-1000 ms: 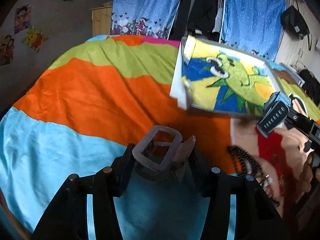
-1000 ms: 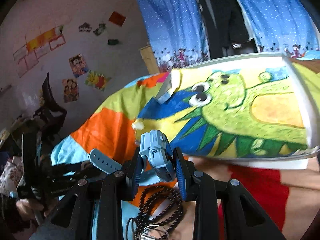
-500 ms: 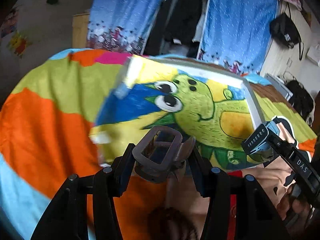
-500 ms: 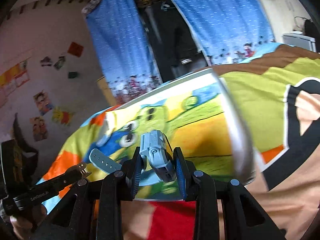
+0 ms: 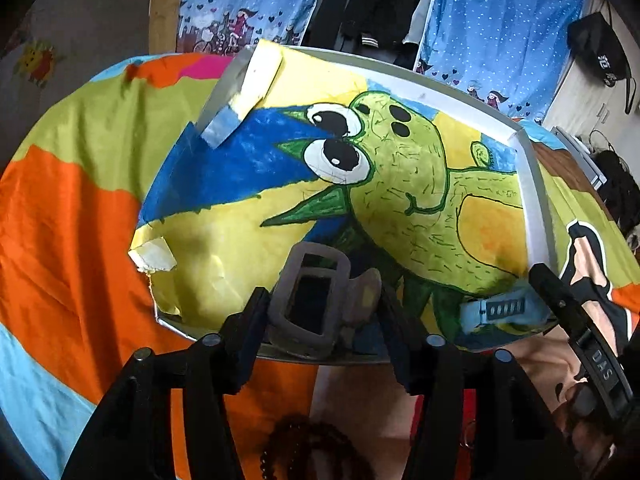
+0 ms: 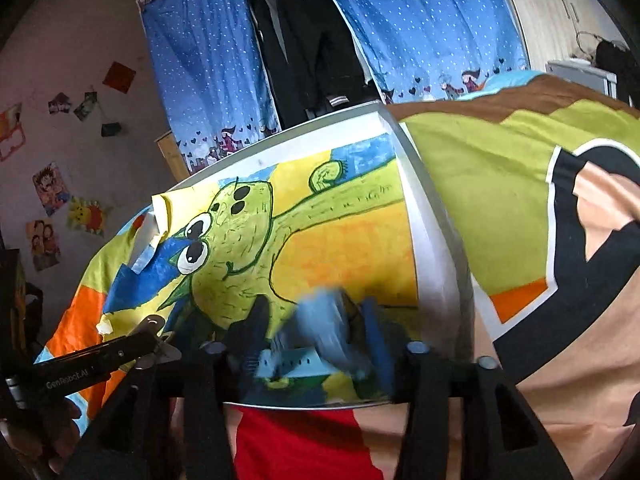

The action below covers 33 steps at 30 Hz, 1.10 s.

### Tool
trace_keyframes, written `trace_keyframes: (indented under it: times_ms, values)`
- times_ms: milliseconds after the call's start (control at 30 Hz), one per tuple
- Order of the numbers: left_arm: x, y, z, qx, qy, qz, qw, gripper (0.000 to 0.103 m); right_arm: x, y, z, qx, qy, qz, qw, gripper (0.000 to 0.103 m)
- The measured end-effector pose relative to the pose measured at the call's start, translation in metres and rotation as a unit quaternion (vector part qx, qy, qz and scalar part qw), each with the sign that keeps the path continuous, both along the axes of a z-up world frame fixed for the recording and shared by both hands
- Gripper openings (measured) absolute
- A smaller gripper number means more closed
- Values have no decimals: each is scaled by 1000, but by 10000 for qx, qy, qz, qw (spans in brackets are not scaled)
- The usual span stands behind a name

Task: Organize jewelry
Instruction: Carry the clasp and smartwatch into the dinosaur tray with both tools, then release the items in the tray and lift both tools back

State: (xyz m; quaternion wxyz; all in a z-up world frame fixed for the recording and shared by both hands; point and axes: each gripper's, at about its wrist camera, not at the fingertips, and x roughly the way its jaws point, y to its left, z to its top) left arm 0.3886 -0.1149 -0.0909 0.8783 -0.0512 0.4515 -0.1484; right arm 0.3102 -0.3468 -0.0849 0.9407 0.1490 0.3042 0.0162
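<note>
Grey watch (image 5: pixel 312 308): pinched in the left gripper (image 5: pixel 320 316), fingers pressed against its sides, so it's up off the tray. Square face tilts up toward the camera; strap stub sticks out right. Long axis runs roughly up-down in the left wrist view.
Blue watch (image 6: pixel 320 336): sits between the right gripper (image 6: pixel 316 332) fingers, but it's smeared with blur, so can't tell if they're clamped or letting go. From the left wrist view it lies low over the tray's near right corner, holed strap running left-right.
Tray (image 5: pixel 536 200): white-rimmed, lined with a green cartoon creature drawing, resting on the colourful bedspread (image 5: pixel 72 208).
Writing: "DAS" on the right tool's arm; "GenRobot.AI" on the left tool's arm.
Beaded bracelet (image 5: pixel 308 452): dark, on the bedspread nearer than the tray.
</note>
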Motion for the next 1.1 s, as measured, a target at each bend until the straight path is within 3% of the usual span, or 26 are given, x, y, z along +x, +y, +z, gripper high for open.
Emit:
trace_keyframes:
  times_ms: [133,300,367,400,467,767,933,1100]
  values:
    - [-12,8,16,-112,-272,179,9994,70,-8,-1,12,-109,-218,-41,9997,67]
    - [-37,17,44,-254,-623,364,9971,77,-27,-3,34,-239,-570,-165,9980,80]
    - [-50,20,56,-268,-797,411,9956,90,-36,-1,44,-335,-713,-176,9967,84]
    - [-59,22,63,-278,-926,461,9943,98,-41,0,50,-392,-802,-173,9959,93]
    - [-74,25,75,-341,-1182,528,9910,99,-58,5,61,-512,-1029,-154,9932,102]
    - [-148,48,111,-197,-1937,724,9782,101,-128,28,99,-863,-1861,-8,9787,103]
    - [-195,66,114,-63,-2161,699,9738,101,-173,35,102,-882,-2075,-79,9742,103]
    - [-239,87,112,-196,-2286,807,9700,101,-213,45,108,-886,-2257,-168,9700,103]
